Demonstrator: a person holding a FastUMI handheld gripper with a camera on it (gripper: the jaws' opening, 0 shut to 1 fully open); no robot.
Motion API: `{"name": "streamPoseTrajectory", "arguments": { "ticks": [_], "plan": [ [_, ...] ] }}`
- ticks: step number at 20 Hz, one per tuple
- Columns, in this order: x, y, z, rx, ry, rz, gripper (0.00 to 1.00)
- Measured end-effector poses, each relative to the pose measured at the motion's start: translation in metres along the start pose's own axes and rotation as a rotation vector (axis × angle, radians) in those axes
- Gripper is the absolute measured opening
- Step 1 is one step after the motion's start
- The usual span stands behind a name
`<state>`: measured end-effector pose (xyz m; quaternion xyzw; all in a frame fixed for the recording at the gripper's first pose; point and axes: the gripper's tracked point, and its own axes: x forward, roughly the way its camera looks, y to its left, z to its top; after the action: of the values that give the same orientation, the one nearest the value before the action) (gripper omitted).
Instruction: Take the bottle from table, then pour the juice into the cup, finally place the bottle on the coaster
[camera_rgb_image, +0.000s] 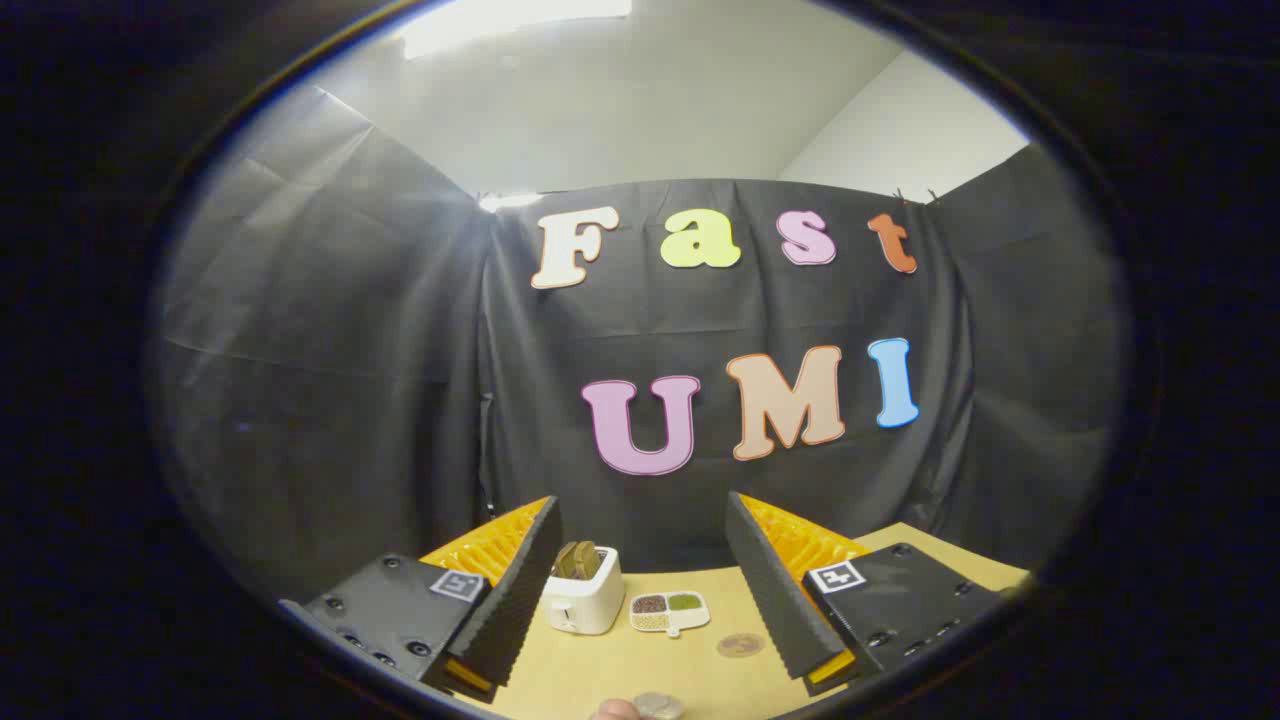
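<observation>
The gripper (643, 590) is held above a pale wooden table (640, 665), its 2 fingers (515, 600) spread wide apart with nothing between them but bare tabletop. Just ahead of the left finger, touching it in the view, stands a white toaster (585, 598) with brown slices in its slots. Beside the toaster, between the fingers, lies a small white divided dish (669, 611) holding 3 portions, dark, green and pale. Nearer the right finger, a round brownish coaster (740, 645) lies flat on the table. At the near edge of the table, below the fingers, a rounded clear shape (658, 706) that may be the bottle's top peeks in, too cut off to tell. Black cloth (330, 400) hangs behind the table.
</observation>
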<state>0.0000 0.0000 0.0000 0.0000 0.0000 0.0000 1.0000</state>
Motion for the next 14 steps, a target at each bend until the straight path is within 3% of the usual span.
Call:
{"name": "streamPoseTrajectory", "arguments": {
  "ticks": [14],
  "plan": [
    [0.017, -0.006, -0.011, -0.027, 0.020, -0.016, 1.00]
  ]
}}
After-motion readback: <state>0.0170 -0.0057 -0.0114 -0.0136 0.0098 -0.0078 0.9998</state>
